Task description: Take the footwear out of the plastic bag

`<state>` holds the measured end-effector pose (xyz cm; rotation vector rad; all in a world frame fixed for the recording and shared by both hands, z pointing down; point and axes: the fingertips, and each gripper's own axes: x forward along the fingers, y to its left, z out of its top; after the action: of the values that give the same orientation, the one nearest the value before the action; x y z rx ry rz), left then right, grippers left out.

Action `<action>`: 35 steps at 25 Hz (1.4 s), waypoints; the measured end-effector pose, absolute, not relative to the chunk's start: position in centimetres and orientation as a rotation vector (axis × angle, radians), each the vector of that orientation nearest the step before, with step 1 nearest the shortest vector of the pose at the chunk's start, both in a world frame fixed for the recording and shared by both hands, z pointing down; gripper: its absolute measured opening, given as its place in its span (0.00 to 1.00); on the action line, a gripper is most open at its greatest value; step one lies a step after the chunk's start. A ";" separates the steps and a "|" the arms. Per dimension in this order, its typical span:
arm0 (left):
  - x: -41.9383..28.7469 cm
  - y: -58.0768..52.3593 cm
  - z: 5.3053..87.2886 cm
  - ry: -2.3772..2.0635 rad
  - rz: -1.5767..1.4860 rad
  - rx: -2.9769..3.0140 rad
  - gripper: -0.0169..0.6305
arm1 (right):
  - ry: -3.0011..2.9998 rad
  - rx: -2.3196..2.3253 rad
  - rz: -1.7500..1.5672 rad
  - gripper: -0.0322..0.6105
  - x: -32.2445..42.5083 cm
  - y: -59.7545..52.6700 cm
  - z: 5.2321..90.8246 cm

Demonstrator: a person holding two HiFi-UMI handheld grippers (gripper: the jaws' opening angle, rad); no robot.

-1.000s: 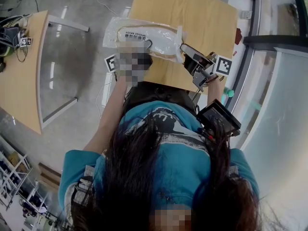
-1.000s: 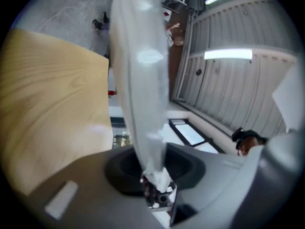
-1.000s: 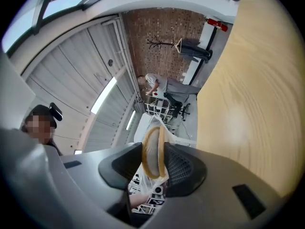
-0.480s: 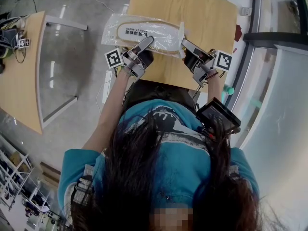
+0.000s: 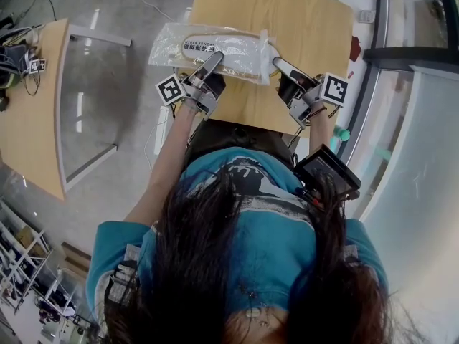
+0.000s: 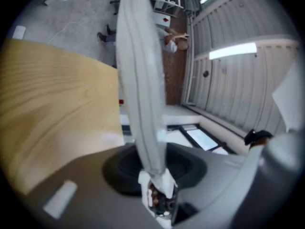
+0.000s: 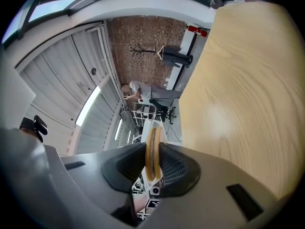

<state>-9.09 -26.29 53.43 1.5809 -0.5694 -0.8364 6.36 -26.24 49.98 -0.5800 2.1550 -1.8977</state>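
A clear plastic bag (image 5: 188, 49) lies near the front of the wooden table (image 5: 301, 20), with a pale, tan-rimmed piece of footwear (image 5: 240, 54) inside it. My left gripper (image 5: 215, 56) is shut on the bag's near edge. Its jaws have just been opening slightly, and the bag (image 6: 143, 80) still runs edge-on between its jaws (image 6: 151, 168). My right gripper (image 5: 276, 61) is at the bag's right end. Its jaws have just been closing, and the tan-edged footwear in its plastic (image 7: 151, 149) is now pinched between them (image 7: 152, 168).
A second wooden table (image 5: 29, 106) with cables stands at the left across grey floor. Glass panels with a dark frame (image 5: 401, 120) run along the right. A black device (image 5: 326, 174) hangs by the person's right side. The far half of the table is bare wood.
The right gripper has moved in to the bag's right end and its jaws have come together on it. The left gripper has stayed on the near edge, and the bag has shifted slightly left.
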 end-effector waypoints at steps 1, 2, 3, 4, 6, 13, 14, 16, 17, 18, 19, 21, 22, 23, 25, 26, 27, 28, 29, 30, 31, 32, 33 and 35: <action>-9.2 -26.3 53.6 -0.590 -0.823 1.587 0.22 | 2.152 -0.590 -1.900 0.18 6.8 -26.1 50.1; -9.3 -26.4 53.8 -0.610 -0.811 1.593 0.21 | 2.150 -0.599 -1.901 0.18 7.3 -26.1 50.1; -9.4 -26.6 53.9 -0.629 -0.800 1.599 0.21 | 2.148 -0.606 -1.902 0.18 7.7 -26.0 50.1; -9.5 -26.7 54.0 -0.647 -0.785 1.606 0.20 | 2.150 -0.613 -1.900 0.18 8.1 -26.0 50.2; -9.6 -26.9 54.3 -0.680 -0.742 1.623 0.19 | 2.169 -0.630 -1.890 0.18 8.8 -26.0 50.2; -9.9 -27.9 56.4 -0.796 -0.629 1.618 0.19 | 2.215 -0.739 -1.870 0.18 11.7 -25.5 50.5; -9.9 -28.0 56.7 -0.808 -0.604 1.624 0.19 | 2.214 -0.755 -1.872 0.18 12.1 -25.4 50.7; -9.7 -28.2 56.9 -0.822 -0.567 1.640 0.20 | 2.212 -0.783 -1.877 0.18 12.6 -25.2 50.9; -9.6 -28.3 57.0 -0.829 -0.558 1.643 0.20 | 2.210 -0.794 -1.879 0.18 12.8 -25.1 51.0; -9.6 -28.5 57.2 -0.837 -0.553 1.642 0.20 | 2.208 -0.804 -1.880 0.18 12.9 -25.0 51.0; -9.6 -28.6 57.3 -0.843 -0.552 1.637 0.20 | 2.208 -0.814 -1.879 0.18 13.1 -25.0 51.1; -9.7 -28.8 57.6 -0.867 -0.552 1.621 0.21 | 2.206 -0.834 -1.875 0.18 13.6 -24.9 51.1; -9.7 -28.9 57.9 -0.890 -0.548 1.612 0.21 | 2.204 -0.846 -1.868 0.18 14.2 -24.8 51.0; -9.7 -28.9 58.3 -0.922 -0.539 1.605 0.20 | 2.202 -0.863 -1.858 0.18 15.0 -24.7 51.0; -9.4 -29.0 59.1 -0.994 -0.494 1.601 0.13 | 2.195 -0.905 -1.834 0.18 17.1 -24.5 50.9; -9.2 -29.1 59.5 -1.016 -0.466 1.606 0.08 | 2.191 -0.924 -1.824 0.18 18.0 -24.5 50.8; -8.9 -29.2 59.8 -1.022 -0.442 1.614 0.05 | 2.189 -0.941 -1.815 0.18 18.6 -24.4 50.7; -8.5 -29.4 60.0 -1.017 -0.427 1.618 0.05 | 2.189 -0.955 -1.806 0.18 19.0 -24.5 50.7; -8.2 -29.6 60.2 -1.009 -0.416 1.621 0.05 | 2.188 -0.968 -1.799 0.18 19.2 -24.5 50.8; -7.8 -29.9 60.4 -1.004 -0.405 1.623 0.05 | 2.184 -0.982 -1.795 0.18 19.5 -24.5 50.8; -7.4 -30.2 60.6 -1.005 -0.390 1.626 0.05 | 2.177 -0.999 -1.793 0.18 19.7 -24.5 50.9; -7.2 -30.5 60.9 -1.010 -0.369 1.628 0.05 | 2.170 -1.019 -1.793 0.18 20.0 -24.5 51.1; -7.0 -30.7 61.1 -1.022 -0.344 1.631 0.04 | 2.164 -1.044 -1.793 0.18 20.4 -24.4 51.1; -7.1 -31.2 61.7 -1.064 -0.281 1.638 0.04 | 2.157 -1.104 -1.794 0.18 21.1 -24.3 51.3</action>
<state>-7.12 -31.17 61.65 1.6377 -1.0643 -0.2811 21.12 -24.30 51.29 -1.1042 2.1569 -1.7938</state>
